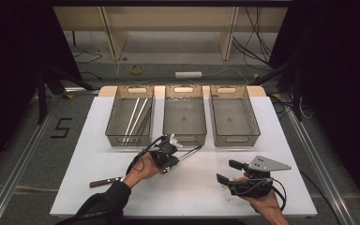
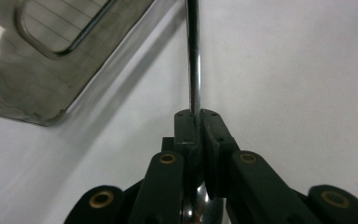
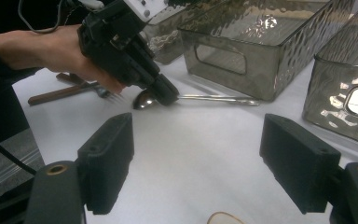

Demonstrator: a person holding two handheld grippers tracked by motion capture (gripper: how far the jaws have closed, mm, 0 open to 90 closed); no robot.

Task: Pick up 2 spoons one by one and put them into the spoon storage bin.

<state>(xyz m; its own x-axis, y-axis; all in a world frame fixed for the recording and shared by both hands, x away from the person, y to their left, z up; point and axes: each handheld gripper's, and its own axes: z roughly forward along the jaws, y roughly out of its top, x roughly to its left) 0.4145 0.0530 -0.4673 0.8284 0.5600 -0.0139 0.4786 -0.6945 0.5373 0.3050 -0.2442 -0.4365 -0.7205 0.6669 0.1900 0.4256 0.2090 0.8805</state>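
spoon [image 3: 200, 98]: slim shiny steel (bowl mirror-bright) | left gripper [image 2: 196, 122]: pinching its handle | right gripper [image 3: 196, 161]: spread

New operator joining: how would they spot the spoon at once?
On the white table, just before the middle bin, the left gripper is shut on the spoon. It is all shiny metal; the fork behind it has a wooden handle.
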